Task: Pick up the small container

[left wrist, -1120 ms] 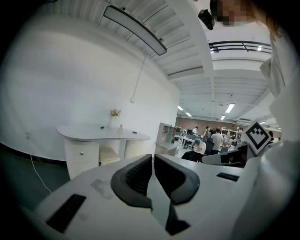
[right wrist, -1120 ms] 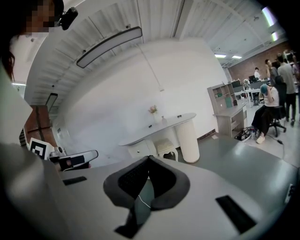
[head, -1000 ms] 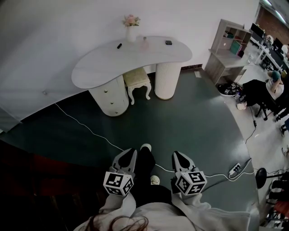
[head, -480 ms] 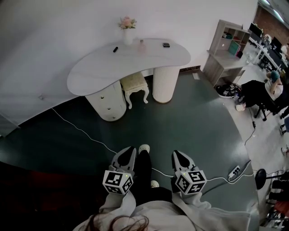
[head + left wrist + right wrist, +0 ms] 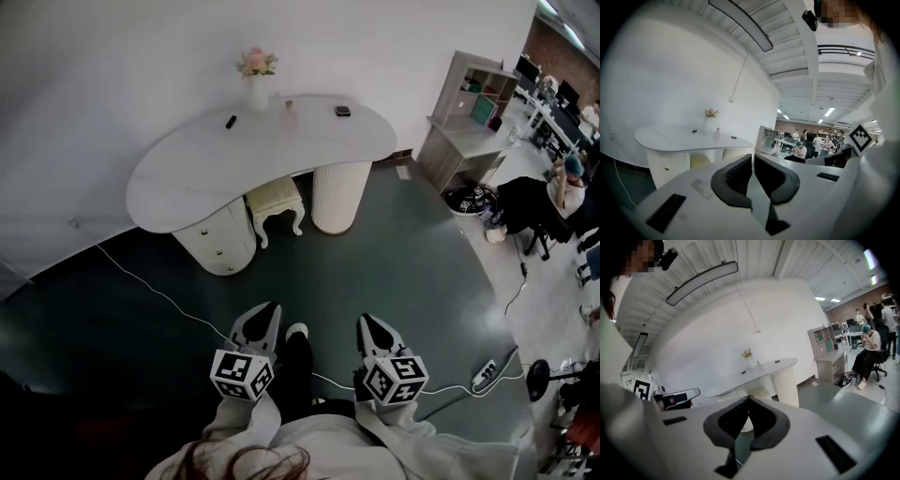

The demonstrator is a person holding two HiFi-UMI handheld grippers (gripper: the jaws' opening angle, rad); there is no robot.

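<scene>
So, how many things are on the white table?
4: a flower vase at the back, a small container right of it, a thin dark object at left, a small dark object at right.

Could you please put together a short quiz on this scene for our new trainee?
1. True or false: the left hand-held gripper has its jaws shut with nothing between them.
2. Multiple choice: in the head view, what stands just left of the small container on the white table? A) a vase of flowers B) a laptop C) a mug
3. Short answer: which piece of furniture stands under the table?

Key: 1 true; 2 A; 3 the cream stool.
</scene>
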